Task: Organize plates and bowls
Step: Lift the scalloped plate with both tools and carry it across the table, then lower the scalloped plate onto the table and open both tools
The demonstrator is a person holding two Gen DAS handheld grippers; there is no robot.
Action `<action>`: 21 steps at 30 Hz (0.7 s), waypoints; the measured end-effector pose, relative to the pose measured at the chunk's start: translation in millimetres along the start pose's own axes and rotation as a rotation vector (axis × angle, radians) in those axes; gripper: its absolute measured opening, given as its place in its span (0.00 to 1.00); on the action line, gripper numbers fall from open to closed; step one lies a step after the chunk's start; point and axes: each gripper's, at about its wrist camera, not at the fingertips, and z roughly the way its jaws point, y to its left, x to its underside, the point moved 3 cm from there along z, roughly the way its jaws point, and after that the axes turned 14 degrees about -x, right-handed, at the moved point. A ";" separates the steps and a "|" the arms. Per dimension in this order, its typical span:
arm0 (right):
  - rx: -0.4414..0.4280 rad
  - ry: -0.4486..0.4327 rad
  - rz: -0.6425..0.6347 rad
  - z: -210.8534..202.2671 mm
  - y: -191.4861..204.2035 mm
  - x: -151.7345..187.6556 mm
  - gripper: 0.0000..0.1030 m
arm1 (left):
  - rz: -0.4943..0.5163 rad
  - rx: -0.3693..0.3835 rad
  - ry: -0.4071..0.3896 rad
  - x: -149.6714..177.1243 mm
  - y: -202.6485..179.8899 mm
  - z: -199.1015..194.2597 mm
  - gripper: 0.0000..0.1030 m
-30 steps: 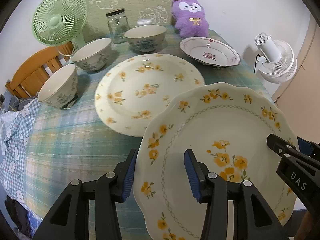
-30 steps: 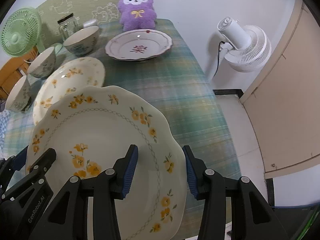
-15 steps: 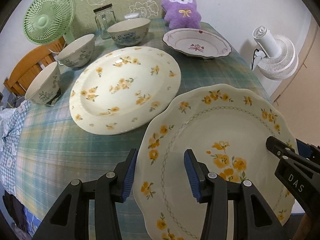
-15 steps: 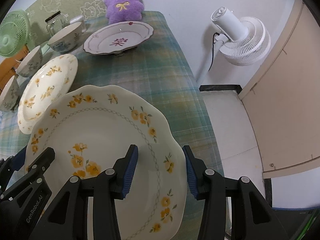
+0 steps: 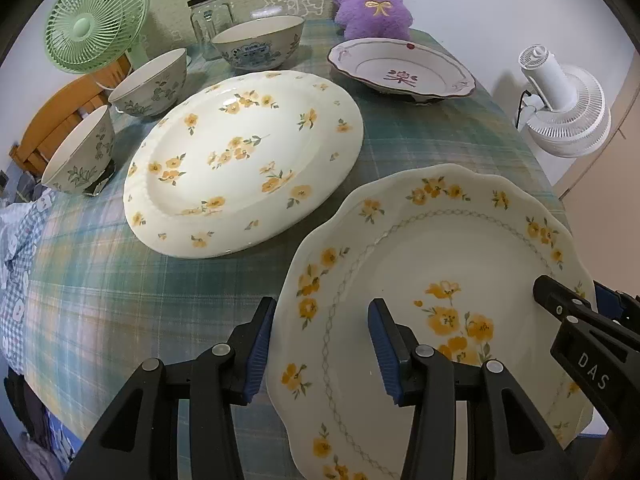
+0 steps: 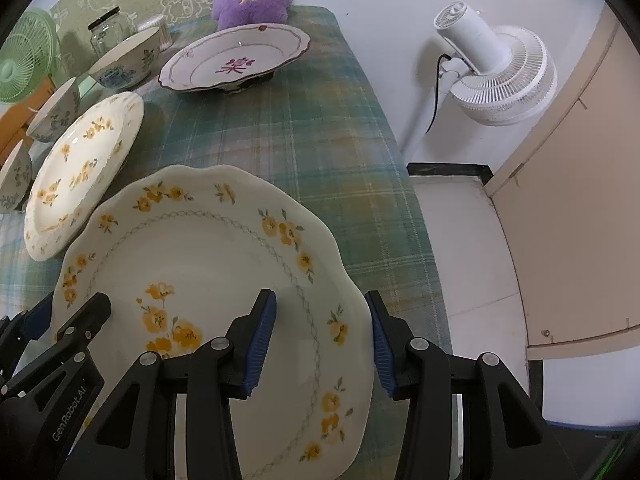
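Between both grippers' pads, scalloped plate (image 5: pixel 440 248), rims clamped, above the tablecloth (image 5: pixel 120 288)

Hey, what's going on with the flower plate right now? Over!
Both hand-held grippers clamp scalloped plate, one each side. Held over table edge. Oval plate sits just ahead.
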 end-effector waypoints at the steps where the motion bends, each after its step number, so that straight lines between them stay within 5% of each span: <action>1: -0.003 0.002 0.000 1.1 0.0 -0.1 0.47 | 0.001 -0.004 -0.001 0.4 -0.1 0.3 0.45; 6: -0.013 0.010 -0.012 4.8 1.5 0.7 0.51 | -0.004 -0.011 -0.004 1.6 -0.9 1.5 0.46; 16: -0.056 0.035 -0.035 4.6 5.8 2.7 0.69 | 0.002 0.048 -0.015 0.4 -4.7 -5.5 0.73; 21: -0.049 -0.003 -0.030 -9.2 4.7 0.5 0.72 | -0.008 0.054 -0.029 -0.7 -0.1 -11.6 0.79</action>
